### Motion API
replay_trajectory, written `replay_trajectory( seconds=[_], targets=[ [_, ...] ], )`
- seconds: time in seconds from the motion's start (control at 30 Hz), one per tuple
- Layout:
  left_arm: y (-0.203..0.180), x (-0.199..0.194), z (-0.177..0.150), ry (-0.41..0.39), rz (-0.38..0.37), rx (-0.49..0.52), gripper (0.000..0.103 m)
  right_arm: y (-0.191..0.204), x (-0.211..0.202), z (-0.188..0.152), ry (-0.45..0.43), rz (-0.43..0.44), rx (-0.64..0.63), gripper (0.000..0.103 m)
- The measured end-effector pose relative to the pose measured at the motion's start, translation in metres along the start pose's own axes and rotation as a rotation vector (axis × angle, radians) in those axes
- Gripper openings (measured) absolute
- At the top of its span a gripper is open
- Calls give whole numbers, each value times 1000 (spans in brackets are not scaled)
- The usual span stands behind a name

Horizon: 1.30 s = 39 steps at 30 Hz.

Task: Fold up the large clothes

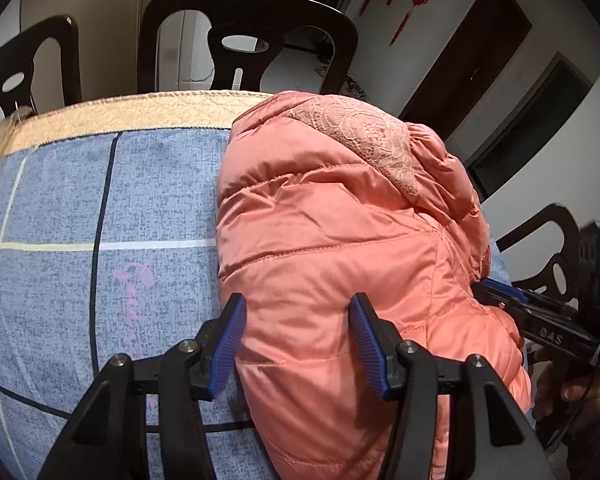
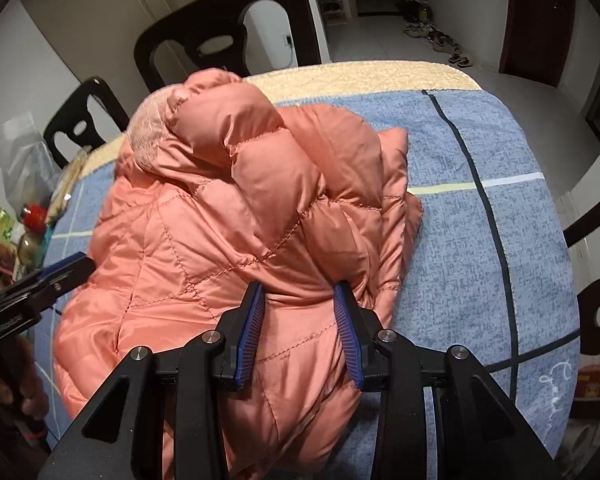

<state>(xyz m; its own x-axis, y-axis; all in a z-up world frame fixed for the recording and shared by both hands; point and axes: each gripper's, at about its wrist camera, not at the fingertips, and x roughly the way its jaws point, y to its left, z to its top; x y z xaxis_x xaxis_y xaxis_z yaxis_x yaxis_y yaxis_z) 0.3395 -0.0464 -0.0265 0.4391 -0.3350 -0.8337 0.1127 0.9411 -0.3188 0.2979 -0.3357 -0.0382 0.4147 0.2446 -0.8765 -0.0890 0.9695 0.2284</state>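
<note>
A salmon-pink quilted jacket [image 1: 332, 240] [image 2: 220, 240] with a lace patch lies in a puffy folded bundle on the blue checked tablecloth [image 1: 60, 220] [image 2: 480, 260]. My left gripper [image 1: 297, 304] hovers over the bundle's near left edge. Its blue pads stand wide apart, open and pressing on nothing. My right gripper [image 2: 299, 292] is over the near right part of the bundle, also open, with fabric showing below the gap. In the left wrist view, the right gripper [image 1: 488, 286] pokes in at the jacket's right side. In the right wrist view, the left gripper [image 2: 80, 262] shows at the jacket's left edge.
Dark chairs [image 1: 244, 40] [image 2: 228, 28] stand along the table's far side, and another chair [image 1: 556, 256] at the right end. A plastic bag and bottles [image 2: 24, 216] crowd the table's left corner. A person's hand [image 1: 556, 392] grips each handle. Bare cloth lies on both sides of the jacket.
</note>
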Motion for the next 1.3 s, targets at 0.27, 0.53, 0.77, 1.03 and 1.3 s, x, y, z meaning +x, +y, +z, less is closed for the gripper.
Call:
replay_trajectory(
  seconds=[0.27,0.53,0.77,1.03,1.3],
  targets=[
    [15,8,-2,3,-15,-57,72,12,-21,-9,-105,-65,-51,62],
    [2,11,3,0,50,10,72,-25,2,-4,-32,22,115,77],
    [0,15,5,-2,59,21,76,-52,25,-6,35,161,232,79],
    [17,33,9,21,-77,-84,91,-64,39,-3,86,245,269,79],
    [22,64,14,58,-158,-128,99,-65,55,0,120,292,306,80]
  ],
)
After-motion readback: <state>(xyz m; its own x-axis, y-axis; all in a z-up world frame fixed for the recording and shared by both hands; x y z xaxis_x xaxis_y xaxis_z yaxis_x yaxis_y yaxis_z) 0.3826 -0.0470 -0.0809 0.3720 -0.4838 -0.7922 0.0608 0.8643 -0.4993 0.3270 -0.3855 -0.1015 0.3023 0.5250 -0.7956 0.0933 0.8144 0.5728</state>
